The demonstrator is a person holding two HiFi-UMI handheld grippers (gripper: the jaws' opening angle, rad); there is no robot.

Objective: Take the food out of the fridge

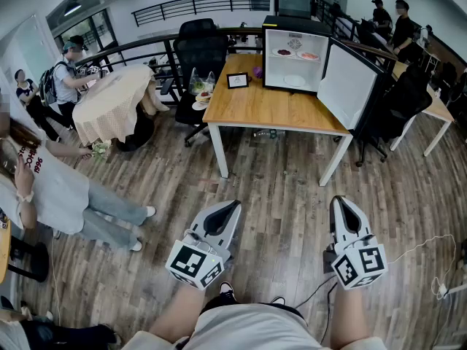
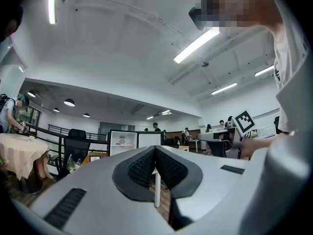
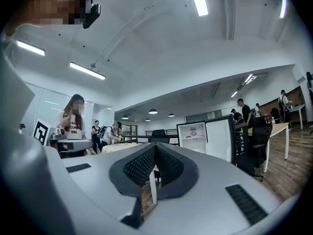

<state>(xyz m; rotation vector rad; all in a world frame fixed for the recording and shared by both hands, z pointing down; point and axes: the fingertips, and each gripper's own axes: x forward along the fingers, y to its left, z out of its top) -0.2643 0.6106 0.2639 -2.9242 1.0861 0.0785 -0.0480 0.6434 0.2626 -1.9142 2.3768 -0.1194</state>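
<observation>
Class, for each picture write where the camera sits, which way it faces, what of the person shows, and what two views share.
Head view: on the person's head, looking forward and steeply down at the table and open fridge; shows forearms, left gripper and right gripper.
Left gripper view: on the left gripper, level, facing the fridge; shows its shut jaws and the person's shirt.
Right gripper view: on the right gripper, level, facing the fridge; shows its shut jaws.
Shared: both gripper views see the fridge.
</observation>
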